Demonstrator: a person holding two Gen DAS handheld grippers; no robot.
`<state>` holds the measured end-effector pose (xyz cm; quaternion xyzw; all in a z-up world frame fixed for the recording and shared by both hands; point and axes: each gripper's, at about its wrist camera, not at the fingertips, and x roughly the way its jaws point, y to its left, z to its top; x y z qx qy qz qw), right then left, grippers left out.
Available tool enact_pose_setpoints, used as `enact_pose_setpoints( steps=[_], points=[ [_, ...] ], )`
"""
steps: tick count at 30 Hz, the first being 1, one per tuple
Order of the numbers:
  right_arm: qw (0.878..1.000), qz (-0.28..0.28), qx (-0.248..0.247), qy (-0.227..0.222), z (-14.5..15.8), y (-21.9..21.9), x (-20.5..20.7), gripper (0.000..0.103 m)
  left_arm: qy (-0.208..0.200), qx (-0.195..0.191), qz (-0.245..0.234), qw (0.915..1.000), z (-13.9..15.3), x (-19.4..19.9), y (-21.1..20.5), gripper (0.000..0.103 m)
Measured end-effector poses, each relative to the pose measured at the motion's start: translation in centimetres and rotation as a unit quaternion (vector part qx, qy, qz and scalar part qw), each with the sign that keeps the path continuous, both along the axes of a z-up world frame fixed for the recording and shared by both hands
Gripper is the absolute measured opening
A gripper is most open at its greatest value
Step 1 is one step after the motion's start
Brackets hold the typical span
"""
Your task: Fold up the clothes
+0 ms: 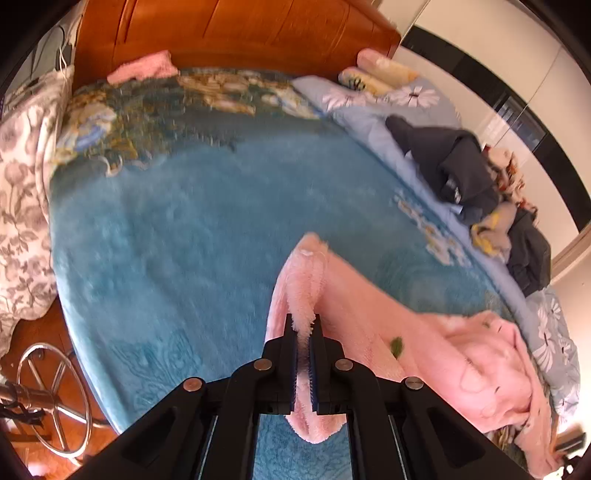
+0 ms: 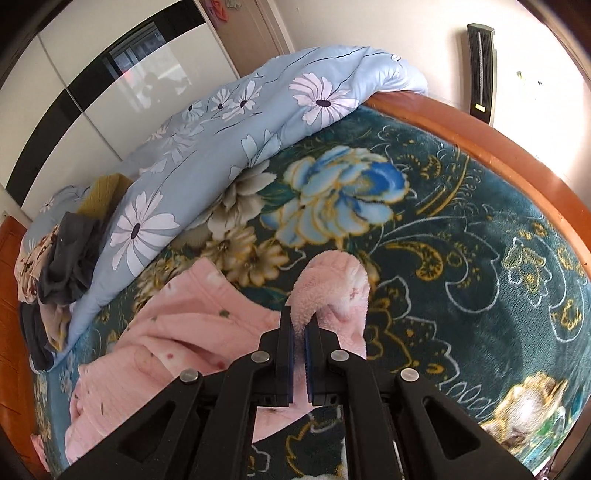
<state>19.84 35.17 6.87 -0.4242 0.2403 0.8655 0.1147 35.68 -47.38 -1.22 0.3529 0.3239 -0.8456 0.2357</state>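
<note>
L gripper (image 1: 303, 325) pitched steeply down over the bed, fingers nearly pressed together, pinching a fuzzy edge of the pink garment (image 1: 424, 332). Fabric folds over the fingertips and hangs down betw them toward the cam.

R gripper (image 2: 299, 325) same pose: nose-down, jaws clamped on another pink fleece edge, a rounded bunch of it rising above the tips. No hand or sleeve in either view, only black gripper frames.

Garment loc: on the teal floral blanket (image 2: 461, 240), spread betw the two grippers. From L cam the body runs from the pinch out to the right, long axis approx left-right, bunched and wrinkled at the far end near the light blue daisy duvet (image 2: 221, 147). From R cam the bulk lies to the left of the pinch, crumpled, small dark specks on it. Which end is collar/hem: can't tell.

Other: dark grey clothes (image 1: 458, 170) piled on the duvet; second pink item (image 1: 144, 68) by the wooden headboard (image 1: 236, 29). L view is motion-blurred.
</note>
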Motion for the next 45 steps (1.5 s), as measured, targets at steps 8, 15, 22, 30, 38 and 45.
enact_pose_setpoints(
  steps=[8, 15, 22, 30, 38, 45],
  points=[
    [0.987, 0.043, -0.073, 0.137, 9.4, -0.7, -2.7, 0.004, 0.058, -0.055, 0.0, 0.9968, 7.1, -2.1, -1.5, 0.005],
    [0.979, 0.052, -0.063, 0.188, 16.1, -3.2, -11.7, 0.004, 0.025, -0.081, 0.032, 0.9959, 8.6, -6.1, -4.8, 0.005],
    [0.989, 0.042, -0.062, 0.124, 12.8, -4.9, -20.5, 0.004, -0.04, -0.069, 0.038, 0.9961, 4.9, -8.3, -5.0, 0.005],
    [0.995, 0.06, -0.068, 0.047, 4.4, -6.5, -23.0, 0.004, -0.071, -0.054, 0.038, 0.9953, 3.2, -9.6, -5.3, 0.005],
    [0.992, 0.046, -0.096, 0.062, 4.7, -4.9, -22.8, 0.005, -0.096, -0.065, 0.016, 0.9931, 4.2, -13.7, -6.3, 0.008],
    [0.993, 0.085, -0.078, 0.034, 3.6, -6.4, -22.6, 0.007, -0.137, -0.033, 0.006, 0.99, 1.7, -15.1, -6.6, 0.023]
  ],
)
